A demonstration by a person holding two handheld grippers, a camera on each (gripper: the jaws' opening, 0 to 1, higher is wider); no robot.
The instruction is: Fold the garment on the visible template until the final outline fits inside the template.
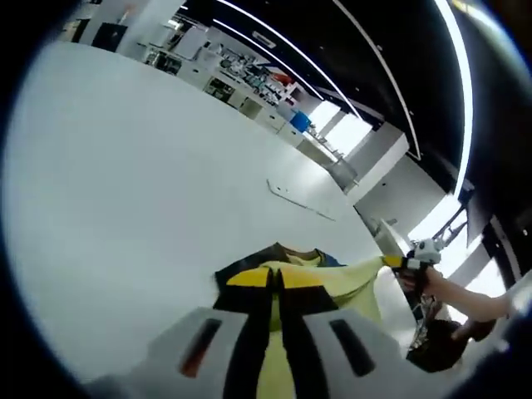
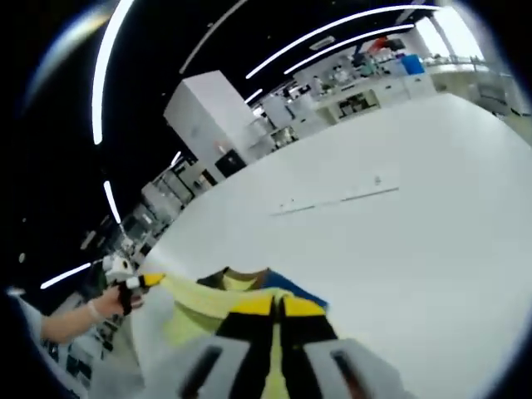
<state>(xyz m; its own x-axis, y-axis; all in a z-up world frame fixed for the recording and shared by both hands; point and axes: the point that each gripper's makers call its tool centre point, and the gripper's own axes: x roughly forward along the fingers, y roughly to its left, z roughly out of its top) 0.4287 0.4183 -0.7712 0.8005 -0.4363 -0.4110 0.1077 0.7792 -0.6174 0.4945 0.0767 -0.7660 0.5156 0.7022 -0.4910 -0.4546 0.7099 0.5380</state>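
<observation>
A: What is seen in the left gripper view?

B: The left gripper rises from the bottom edge, its two black-tipped jaws drawn together with a strip of yellow cloth pinched between them. The garment is a yellow piece with a dark collar and a bit of blue at the neck; it is held stretched above the white table, just beyond the jaws. At the right, the right gripper is seen clamped on the far end of the garment, with a hand behind it.

A: Is anything else marked on the table there?

B: A thin line is seen on the table surface, well beyond the garment. Shelves and counters are visible at the far edge of the room, under long ceiling lights.

A: And the right gripper view?

B: The right gripper is shown from behind, its jaws closed together on the yellow garment, which is spread from the jaws toward the left. The dark collar and blue patch are seen just past the jaw tips. At the left edge, the left gripper is seen gripping the other end of the cloth, held by a hand.

A: Where is the table in this view?

B: The table is spread to the right and beyond the garment, and the thin line is seen on it, well apart from the cloth.
</observation>
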